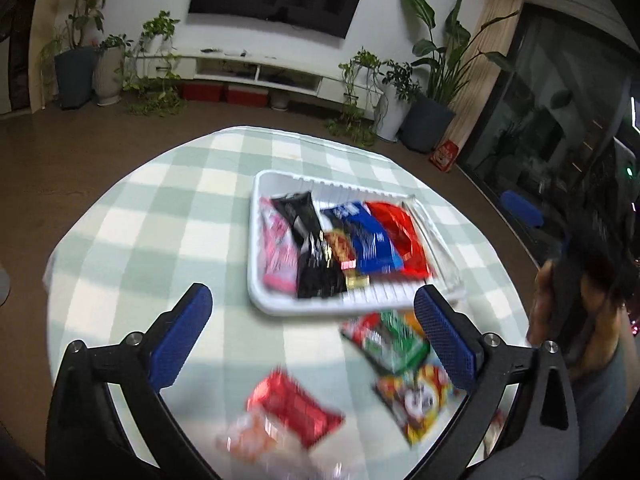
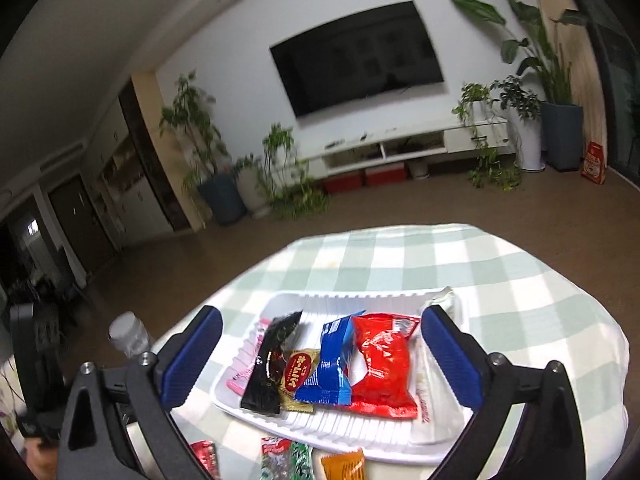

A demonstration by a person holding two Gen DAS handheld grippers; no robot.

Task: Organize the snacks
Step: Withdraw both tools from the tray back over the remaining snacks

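White tray [image 1: 276,309] sits on the checked tablecloth [image 1: 160,208], toward its far right part. Inside the tray, left to right: pink packet [image 1: 276,256], black packet [image 1: 308,240], small brown-and-gold packet [image 1: 342,250], blue packet [image 1: 368,236], red packet [image 1: 404,236], clear wrapper [image 1: 436,240] against the right wall.

Just in front of the tray on the cloth: green packet [image 1: 390,340], yellow packet [image 1: 416,400], red wrapper [image 1: 292,404], all blurred.

Left gripper [image 1: 312,336]: jaws spread wide, nothing between them, above the loose snacks. Right gripper [image 2: 320,360]: jaws wide apart, holding nothing, over the tray's near side.
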